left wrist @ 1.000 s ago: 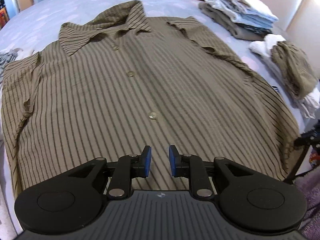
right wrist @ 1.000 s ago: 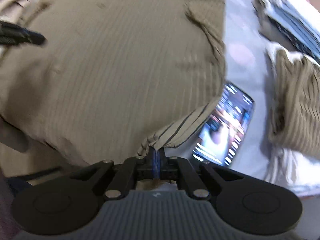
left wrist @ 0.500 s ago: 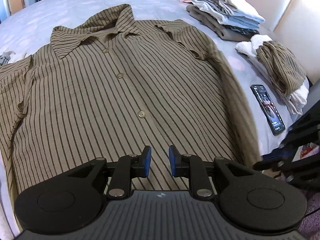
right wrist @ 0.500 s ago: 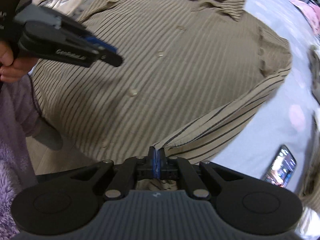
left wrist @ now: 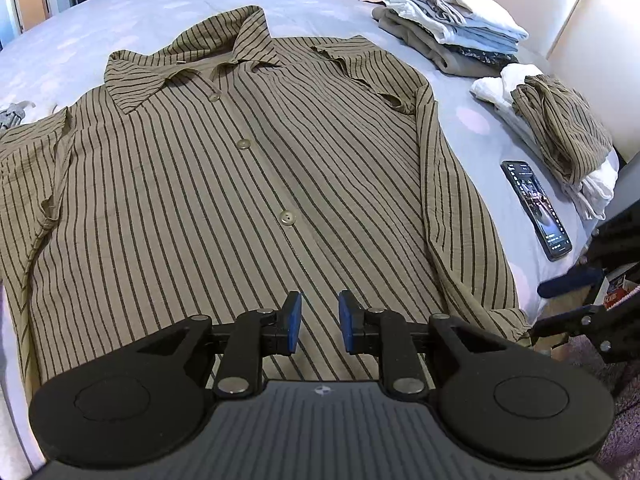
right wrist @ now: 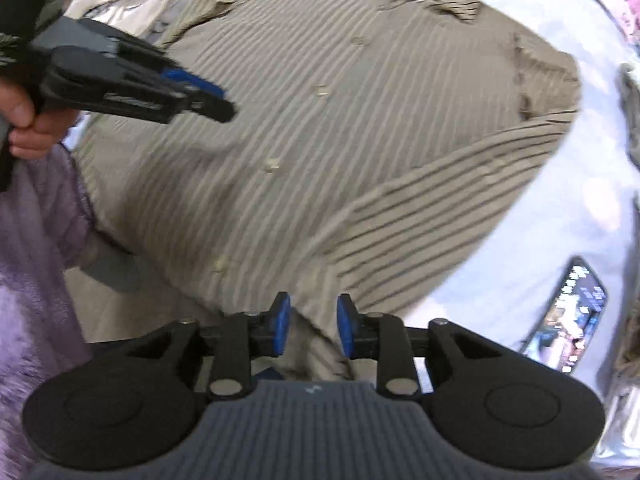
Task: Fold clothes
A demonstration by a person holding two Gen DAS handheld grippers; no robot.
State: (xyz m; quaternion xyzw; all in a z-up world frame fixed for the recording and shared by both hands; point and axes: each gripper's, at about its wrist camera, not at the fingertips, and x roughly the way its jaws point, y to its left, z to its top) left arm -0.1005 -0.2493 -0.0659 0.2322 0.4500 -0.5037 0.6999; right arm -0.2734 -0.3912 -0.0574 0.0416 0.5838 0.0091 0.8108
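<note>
Downward-tilted, both grippers are shown opening: right gripper point(right wrist: 310, 330) around the olive striped button-up shirt point(left wrist: 248, 184) sleeve unpinched, left gripper point(left wrist: 319, 322) narrow, empty, at the bed point(left wrist: 120, 20) near edge.

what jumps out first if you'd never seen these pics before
A brown striped shirt lies buttoned and spread flat across the pale bed. A lit phone lies beside its sleeve, near a stack of folded clothes. The right gripper is opening over the cuff.

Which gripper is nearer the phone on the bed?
Right. The right gripper, jaws opening over the shirt cuff, sits just beside the phone. The left gripper hovers over the shirt's front hem, farther away.
</note>
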